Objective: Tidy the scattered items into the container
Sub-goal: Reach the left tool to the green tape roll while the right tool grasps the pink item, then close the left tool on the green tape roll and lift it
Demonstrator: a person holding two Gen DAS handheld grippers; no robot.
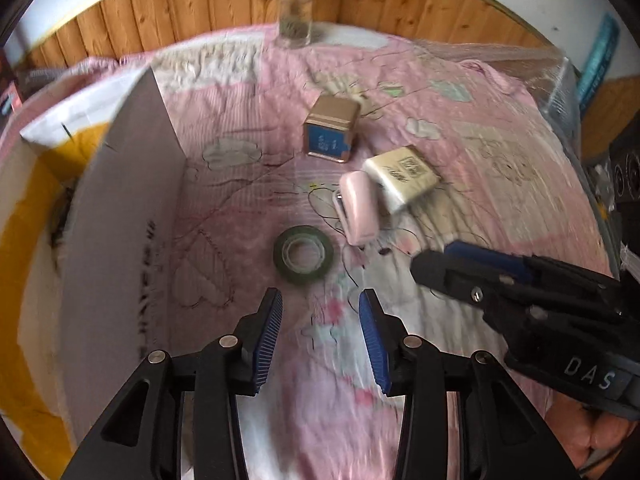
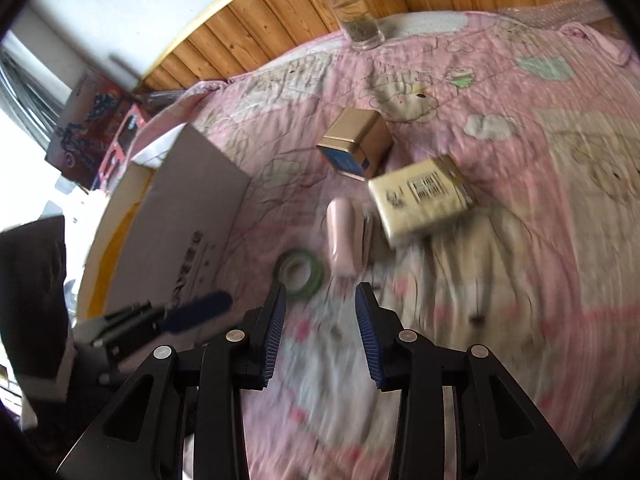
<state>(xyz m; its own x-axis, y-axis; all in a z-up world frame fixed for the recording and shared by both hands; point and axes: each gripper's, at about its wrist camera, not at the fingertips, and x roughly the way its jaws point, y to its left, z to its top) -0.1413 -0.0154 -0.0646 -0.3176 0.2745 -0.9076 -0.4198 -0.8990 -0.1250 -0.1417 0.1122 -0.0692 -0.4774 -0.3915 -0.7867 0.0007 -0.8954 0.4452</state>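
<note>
At the far left the cardboard box (image 1: 120, 216) lies on the pink quilt (image 1: 500, 152), one flap raised like a wall toward the scattered things. Just beside it rests the green tape roll (image 1: 303, 253), light and stiff; I'd pinch it across the rim or through the hole. The left gripper (image 1: 320, 320) hovers near it, fingers apart, holding nothing. Next comes the pink stapler (image 1: 359, 207), smooth and rounded, likely slippery, best taken across its narrow body. It touches the cream packet (image 1: 401, 178), soft and flat. Behind them sits the gold tin (image 1: 332, 128), hard-edged, and far back a glass jar (image 1: 295, 4), fragile. The right gripper (image 2: 320, 320) is spread too, empty. That raised flap may block the way in
</note>
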